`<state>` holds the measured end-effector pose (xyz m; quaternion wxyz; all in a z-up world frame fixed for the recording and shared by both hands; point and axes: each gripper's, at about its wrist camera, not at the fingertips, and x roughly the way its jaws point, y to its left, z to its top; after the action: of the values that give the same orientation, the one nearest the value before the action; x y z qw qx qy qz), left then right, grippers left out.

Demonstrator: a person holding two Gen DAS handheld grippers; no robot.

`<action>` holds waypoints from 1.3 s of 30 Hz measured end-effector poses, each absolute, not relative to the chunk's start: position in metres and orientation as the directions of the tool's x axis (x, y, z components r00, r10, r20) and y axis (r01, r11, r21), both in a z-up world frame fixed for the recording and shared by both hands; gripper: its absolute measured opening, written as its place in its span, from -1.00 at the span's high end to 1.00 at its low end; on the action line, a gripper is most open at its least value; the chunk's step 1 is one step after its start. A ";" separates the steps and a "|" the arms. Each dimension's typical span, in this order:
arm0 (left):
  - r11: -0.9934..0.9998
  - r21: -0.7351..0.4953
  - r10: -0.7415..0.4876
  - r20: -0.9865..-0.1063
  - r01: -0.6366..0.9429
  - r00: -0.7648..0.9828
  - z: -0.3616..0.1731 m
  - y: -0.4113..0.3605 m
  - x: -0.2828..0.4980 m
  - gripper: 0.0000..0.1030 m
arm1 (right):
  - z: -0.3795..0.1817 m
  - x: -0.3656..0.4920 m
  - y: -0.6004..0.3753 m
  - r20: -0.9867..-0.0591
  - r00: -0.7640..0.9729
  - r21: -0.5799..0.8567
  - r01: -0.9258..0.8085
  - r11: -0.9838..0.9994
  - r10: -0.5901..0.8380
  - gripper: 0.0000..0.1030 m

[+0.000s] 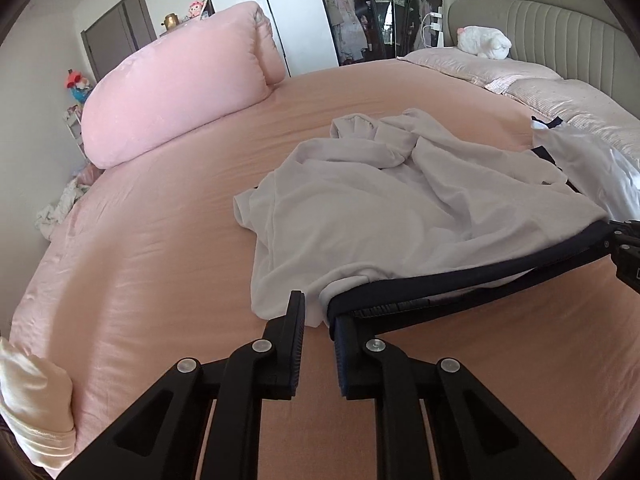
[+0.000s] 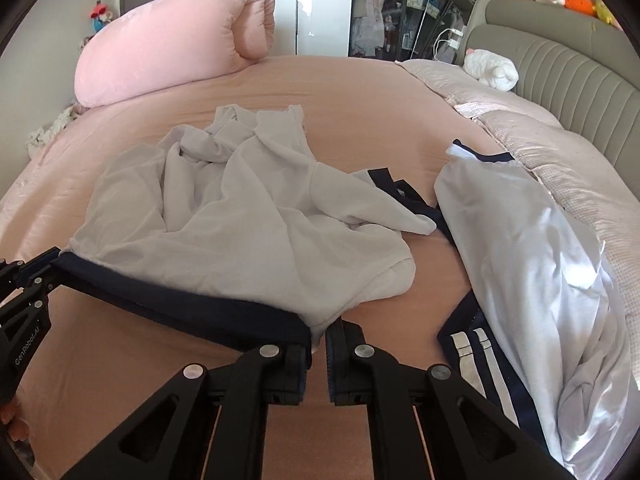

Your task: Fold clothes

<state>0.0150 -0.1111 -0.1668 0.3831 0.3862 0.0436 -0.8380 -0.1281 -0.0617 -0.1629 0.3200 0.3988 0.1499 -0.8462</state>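
Note:
A crumpled white top (image 1: 360,208) with a navy hem band (image 1: 460,280) lies in the middle of the pink bed sheet (image 1: 160,280). The band runs taut between both grippers, just above the sheet. My left gripper (image 1: 318,316) is shut on the band's left corner, with white cloth showing between its fingers. My right gripper (image 2: 318,336) is shut on the other corner of the navy hem band (image 2: 180,300). Each gripper appears in the other's view: the right gripper (image 1: 624,240) at the right edge, the left gripper (image 2: 36,276) at the left edge.
A second white garment (image 2: 520,248) with navy trim and white stripes lies to the right, close to the pillows (image 2: 540,140) and the grey headboard (image 2: 560,68). A rolled pink duvet (image 1: 172,88) sits at the far left. A white plush toy (image 1: 484,42) rests by the headboard.

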 end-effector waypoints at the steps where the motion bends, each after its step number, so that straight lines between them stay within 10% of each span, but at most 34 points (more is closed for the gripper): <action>1: -0.702 0.235 -0.619 -0.669 0.672 -0.412 -0.162 -0.109 0.014 0.76 | -0.157 -0.128 -0.060 -0.770 -0.476 0.018 0.650 -0.760 -0.425 0.92; 39: -0.782 0.066 -0.416 -0.796 0.619 -0.441 -0.136 -0.107 0.094 0.75 | -0.166 -0.081 -0.030 -0.861 -0.287 0.128 0.676 -0.725 -0.419 0.91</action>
<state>0.0940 -0.1066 -0.1363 0.3079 0.4300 0.1184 -0.8404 -0.0807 -0.0299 -0.1657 0.3461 0.4863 0.1321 -0.7914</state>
